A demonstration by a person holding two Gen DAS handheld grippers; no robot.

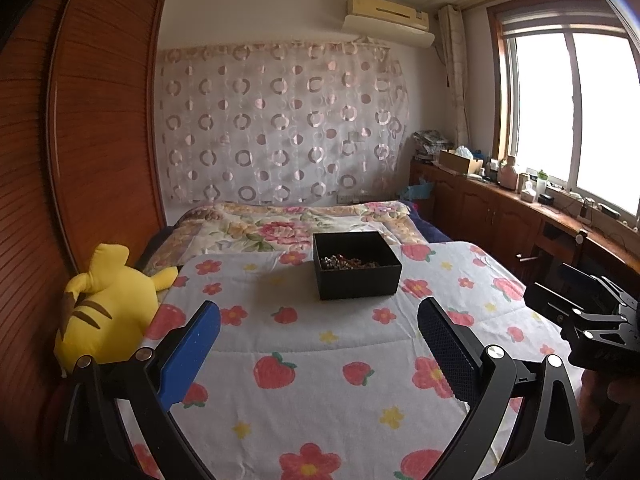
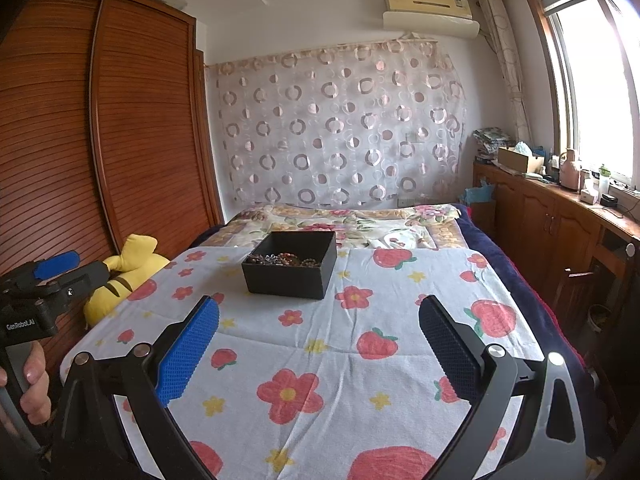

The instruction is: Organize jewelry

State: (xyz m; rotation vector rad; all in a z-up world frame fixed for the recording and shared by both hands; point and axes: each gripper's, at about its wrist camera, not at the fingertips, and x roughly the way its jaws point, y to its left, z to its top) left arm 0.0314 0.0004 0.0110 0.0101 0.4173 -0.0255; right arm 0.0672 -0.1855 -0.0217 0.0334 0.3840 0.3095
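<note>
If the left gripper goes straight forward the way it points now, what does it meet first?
Probably the black box of jewelry, standing ahead on the flowered cloth. The left gripper is open and nothing lies between. Depth is unclear, so it might touch the cloth first.

Both wrist views look along the bed (image 1: 320, 360) toward the headboard wall, side by side, sharing the black box (image 1: 356, 266) ahead.

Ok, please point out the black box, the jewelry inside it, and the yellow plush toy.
black box (image 1: 357, 285): left wrist view, on its front wall.
jewelry (image 2: 285, 259): right wrist view, on the pile inside the box.
yellow plush toy (image 1: 108, 300): left wrist view, on its body.
</note>
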